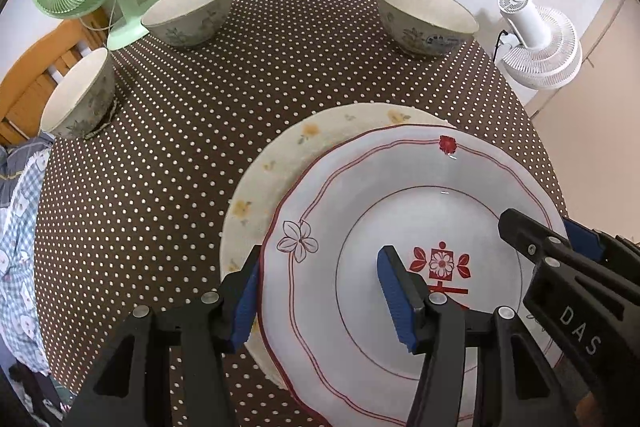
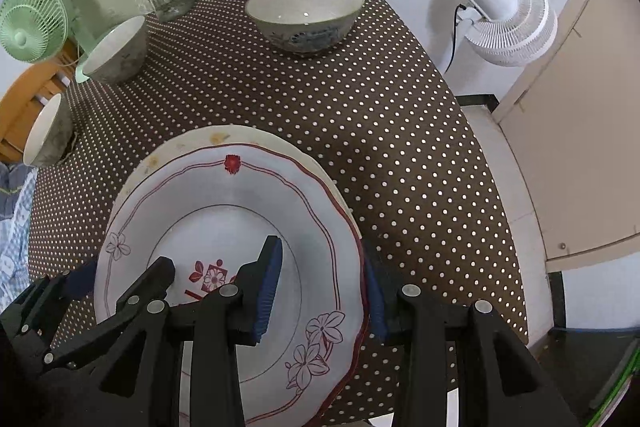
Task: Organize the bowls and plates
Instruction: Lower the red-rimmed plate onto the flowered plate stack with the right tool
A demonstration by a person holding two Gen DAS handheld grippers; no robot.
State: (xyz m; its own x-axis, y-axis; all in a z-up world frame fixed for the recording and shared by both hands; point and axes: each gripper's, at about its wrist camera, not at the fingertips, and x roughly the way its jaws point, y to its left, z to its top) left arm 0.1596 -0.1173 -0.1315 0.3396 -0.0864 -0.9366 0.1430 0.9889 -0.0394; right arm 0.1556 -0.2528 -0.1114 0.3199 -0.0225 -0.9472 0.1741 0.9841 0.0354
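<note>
1. The red-trimmed plate (image 1: 400,247) is lying flat on top of the cream plate (image 1: 288,155), pushed off-centre so a crescent of the lower plate is showing beyond and to the left of the left gripper (image 1: 320,291).
2. The left gripper is straddling the plate's left rim: its outer pad is sitting outside the edge, its inner pad hanging over the well near the red emblem. The jaws are spread wide, and I cannot tell whether either pad is touching the china.
3. The right gripper (image 2: 324,291) is mirroring this on the right rim, one pad over the well, the other outside the edge beside the drawn flowers. It too is standing wide, pinching nothing that I can make out.
4. Both claws are equally near; the plate is sitting directly beneath and between them, so a two-handed lift or nudge looks like the coming step.
5. The three bowls are waiting well ahead: one (image 2: 304,15) straight ahead of the right claw, two (image 1: 188,13) (image 1: 78,99) ahead and left of the left claw, on the dotted tablecloth (image 1: 180,147).
</note>
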